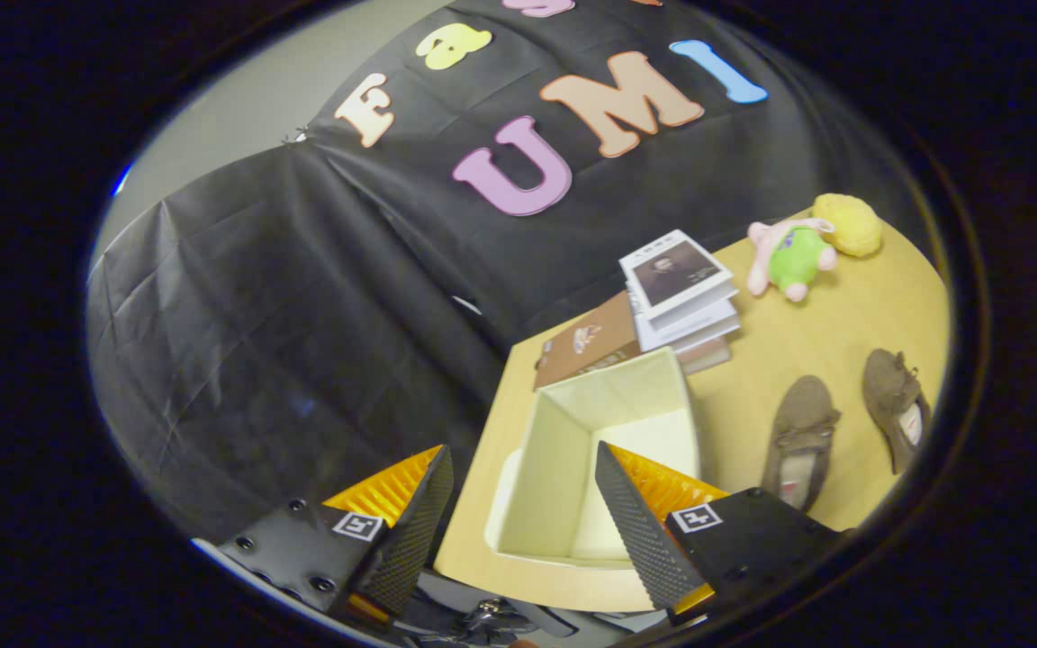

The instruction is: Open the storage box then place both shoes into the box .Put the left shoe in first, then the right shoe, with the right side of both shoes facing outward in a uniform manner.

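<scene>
The cream storage box (635,396) stands open on the wooden table (843,315), its hollow inside facing me. My gripper (523,450) hovers above the box's near side, fingers wide apart and open with nothing between them. One fingertip (433,504) hangs off the table's edge and the other (631,513) is over the box's opening. Two brown slip-on shoes lie side by side on the table beside the box: the nearer shoe (798,436) close to the box, the farther shoe (895,405) beyond it.
A stack of books (680,297) rests on a brown book (583,349) just behind the box. A plush toy (793,252) with a yellow part (852,223) lies farther back. The booth's black cloth wall (302,315) hangs beyond the table's edge.
</scene>
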`<control>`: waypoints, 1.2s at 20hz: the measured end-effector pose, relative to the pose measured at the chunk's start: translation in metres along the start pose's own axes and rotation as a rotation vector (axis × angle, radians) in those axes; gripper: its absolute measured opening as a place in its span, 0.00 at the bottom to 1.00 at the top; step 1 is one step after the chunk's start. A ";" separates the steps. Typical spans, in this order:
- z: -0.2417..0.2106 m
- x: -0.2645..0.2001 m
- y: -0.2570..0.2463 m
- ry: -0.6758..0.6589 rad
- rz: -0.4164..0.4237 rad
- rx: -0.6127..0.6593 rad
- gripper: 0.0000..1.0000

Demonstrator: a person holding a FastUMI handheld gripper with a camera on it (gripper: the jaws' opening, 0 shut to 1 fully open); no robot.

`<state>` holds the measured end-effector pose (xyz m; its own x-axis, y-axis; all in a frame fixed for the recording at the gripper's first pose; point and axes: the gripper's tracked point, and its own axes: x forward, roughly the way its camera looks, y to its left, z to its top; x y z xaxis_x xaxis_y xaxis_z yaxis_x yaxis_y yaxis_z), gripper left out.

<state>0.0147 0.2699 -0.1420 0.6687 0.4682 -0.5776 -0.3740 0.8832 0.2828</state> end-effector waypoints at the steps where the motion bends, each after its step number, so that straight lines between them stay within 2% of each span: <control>1: -0.001 -0.004 -0.024 0.006 -0.046 -0.001 1.00; 10: -0.034 -0.022 -0.197 0.075 -0.378 0.115 0.99; 14: -0.067 -0.013 -0.238 0.199 -0.440 0.154 0.98; 16: -0.080 -0.007 -0.253 0.248 -0.472 0.141 0.83; 24: -0.097 0.022 -0.271 0.307 -0.516 0.115 0.36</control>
<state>0.0683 0.0378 -0.3055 0.5227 -0.0353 -0.8518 0.0322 0.9992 -0.0216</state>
